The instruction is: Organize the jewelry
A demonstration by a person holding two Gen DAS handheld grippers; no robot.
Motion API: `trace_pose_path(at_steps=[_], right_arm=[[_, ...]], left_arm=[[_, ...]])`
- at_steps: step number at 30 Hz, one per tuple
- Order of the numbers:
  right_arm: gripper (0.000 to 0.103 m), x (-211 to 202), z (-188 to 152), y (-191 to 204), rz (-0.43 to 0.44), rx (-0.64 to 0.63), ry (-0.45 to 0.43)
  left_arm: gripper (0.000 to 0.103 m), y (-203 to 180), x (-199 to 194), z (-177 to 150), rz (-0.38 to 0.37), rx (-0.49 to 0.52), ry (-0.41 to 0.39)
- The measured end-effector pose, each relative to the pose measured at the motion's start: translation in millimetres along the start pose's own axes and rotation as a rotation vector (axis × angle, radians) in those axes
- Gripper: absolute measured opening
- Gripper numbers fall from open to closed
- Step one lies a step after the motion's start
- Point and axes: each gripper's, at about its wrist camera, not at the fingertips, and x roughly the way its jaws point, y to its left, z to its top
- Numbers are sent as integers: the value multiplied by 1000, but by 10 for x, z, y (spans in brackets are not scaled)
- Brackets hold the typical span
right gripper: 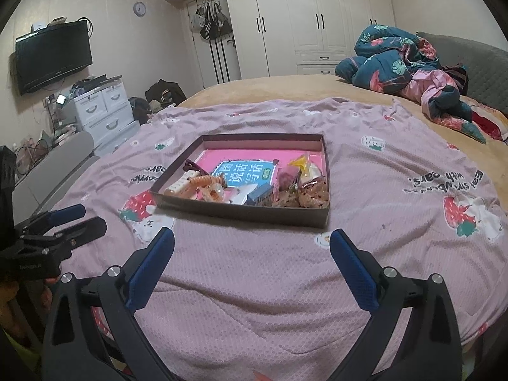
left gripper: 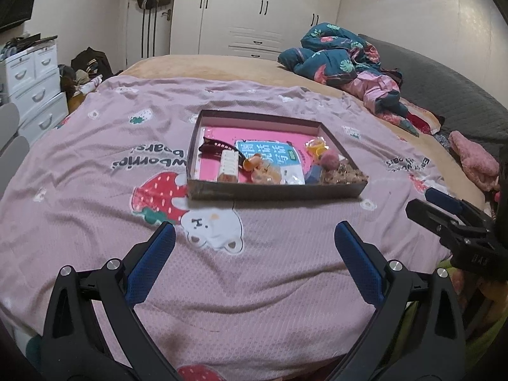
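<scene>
A shallow brown box [left gripper: 273, 191] with a pink lining sits on the pink bedspread; it also shows in the right wrist view [right gripper: 241, 213]. Inside lie a black hair clip [left gripper: 219, 148], a white comb-like clip [left gripper: 228, 164], orange pieces [left gripper: 252, 164], a pink pompom [left gripper: 330, 160], a yellow-orange piece [left gripper: 316, 146] and beaded jewelry [left gripper: 344, 176] at the near right corner. My left gripper [left gripper: 255, 233] is open and empty, short of the box. My right gripper [right gripper: 252, 238] is open and empty, also short of the box.
The bed carries a strawberry-bear bedspread [left gripper: 95, 174] and a bundled teal quilt [left gripper: 343, 54] at the far right. White drawers [right gripper: 101, 108] and a wall TV [right gripper: 54, 55] stand left of the bed. Wardrobes [right gripper: 311, 19] line the far wall.
</scene>
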Motion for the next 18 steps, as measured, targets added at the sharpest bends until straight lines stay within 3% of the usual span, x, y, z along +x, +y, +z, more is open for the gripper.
trace_pose_path(at_steps=[12,18], right_arm=[[99,-61,-152,-11,-43,0,-89],[99,-10,-223,-9,-58,1,-71]], left_arm=[[94,68,9,-133,1,-25,-47],[94,70,43,-170,9,-26,-42]])
